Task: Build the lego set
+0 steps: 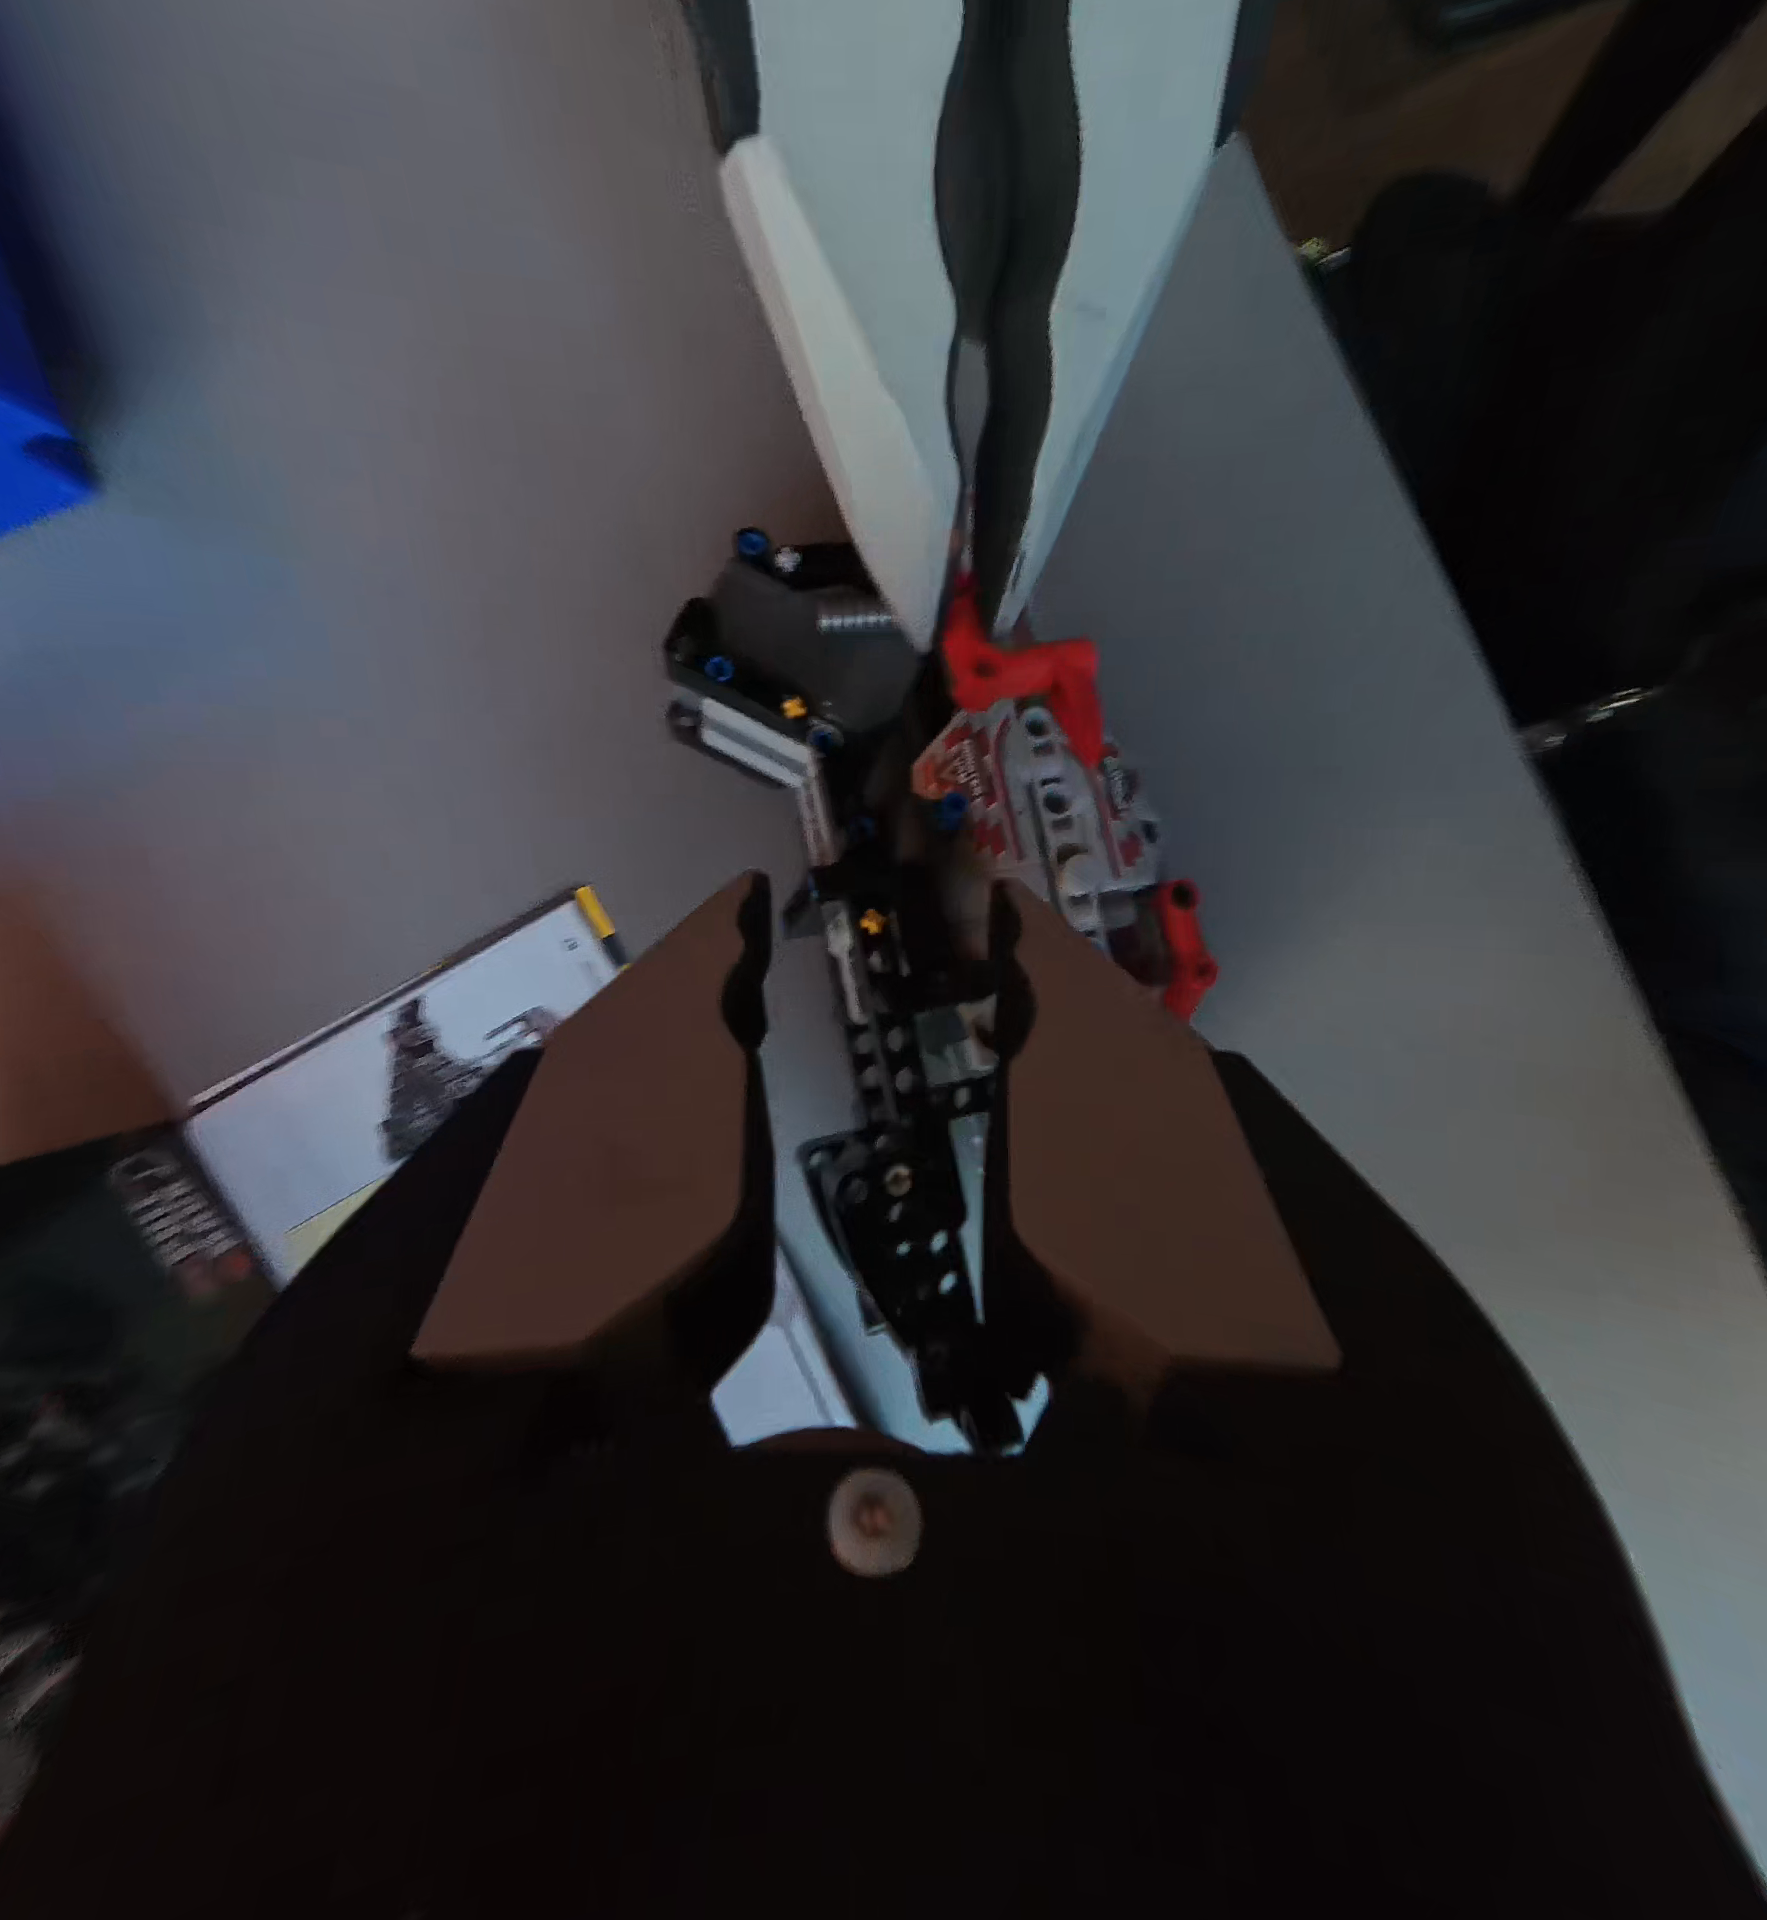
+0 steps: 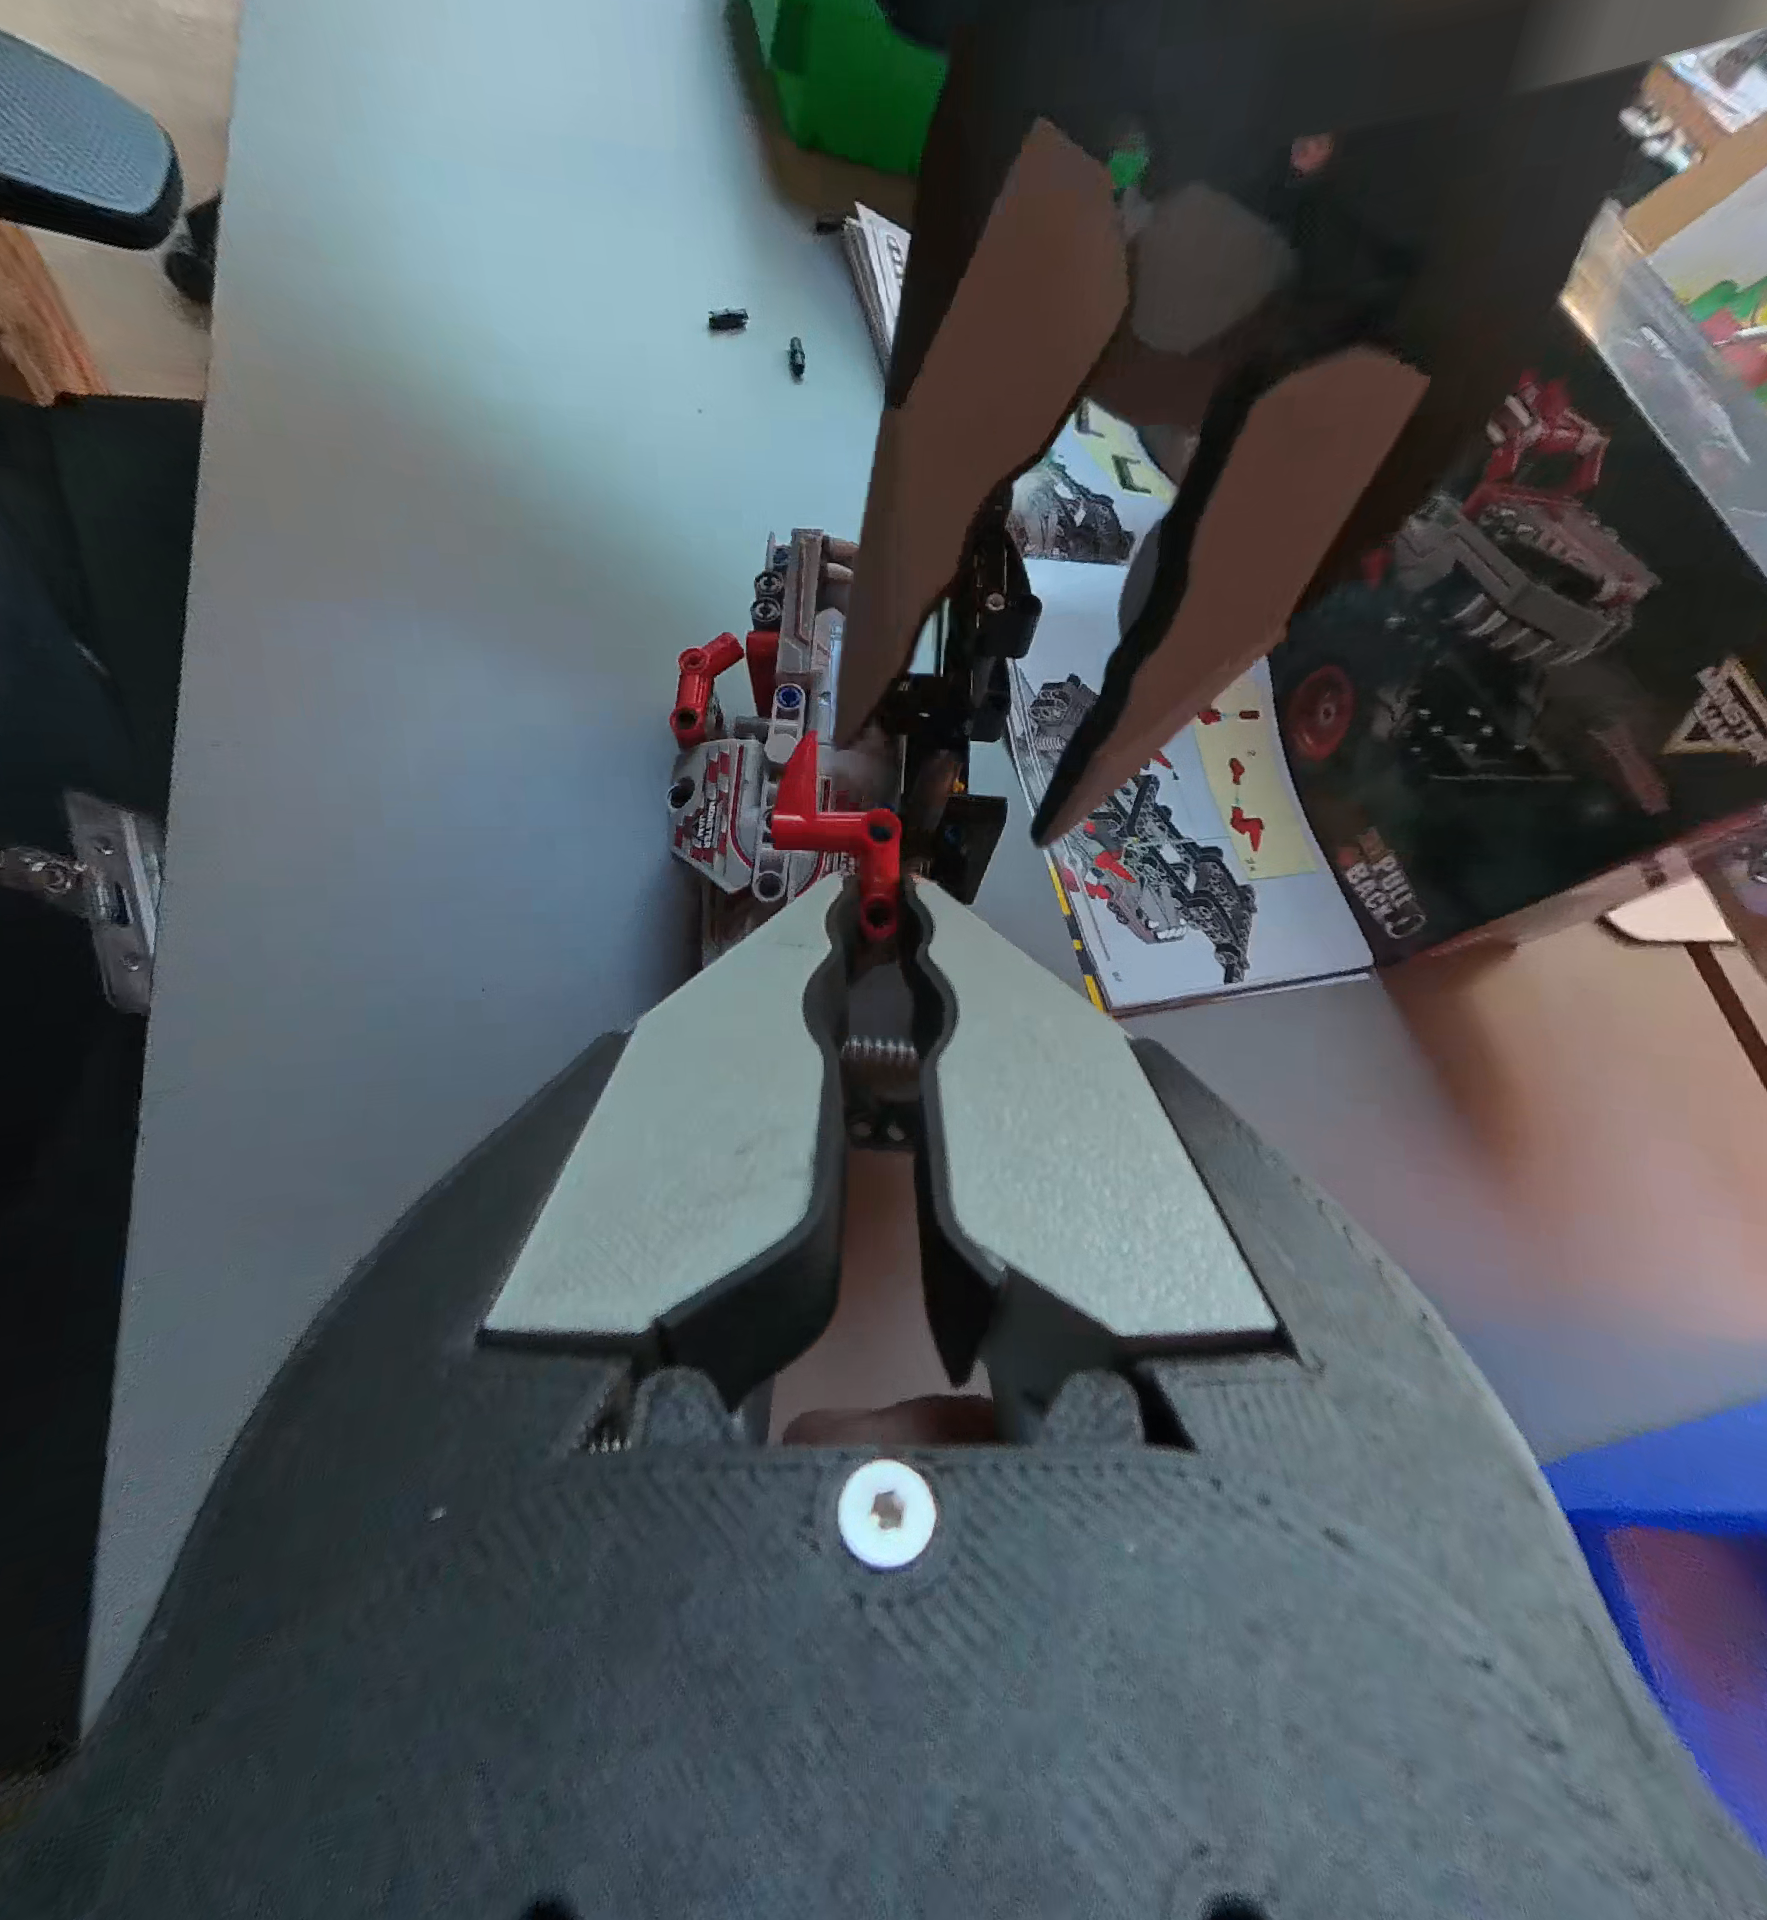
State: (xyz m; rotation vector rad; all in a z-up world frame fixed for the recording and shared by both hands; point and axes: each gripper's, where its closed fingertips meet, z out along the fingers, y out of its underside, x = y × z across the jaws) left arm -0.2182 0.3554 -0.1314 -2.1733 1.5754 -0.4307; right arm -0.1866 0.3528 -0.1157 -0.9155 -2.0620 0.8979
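your left gripper (image 1: 884,956) straddles the black chassis (image 1: 900,1049), jaws apart, steadying it; your right gripper (image 2: 877,914) pinches the red connector (image 2: 863,842) for seating.

My right gripper (image 2: 874,914): black ribbed printed body, grey faceted fingers (image 2: 697,1174) with wavy black inner pads, one silver screw (image 2: 886,1512). My left gripper (image 1: 879,956): dark body, brown-looking fingers (image 1: 630,1164), same screw (image 1: 871,1522).
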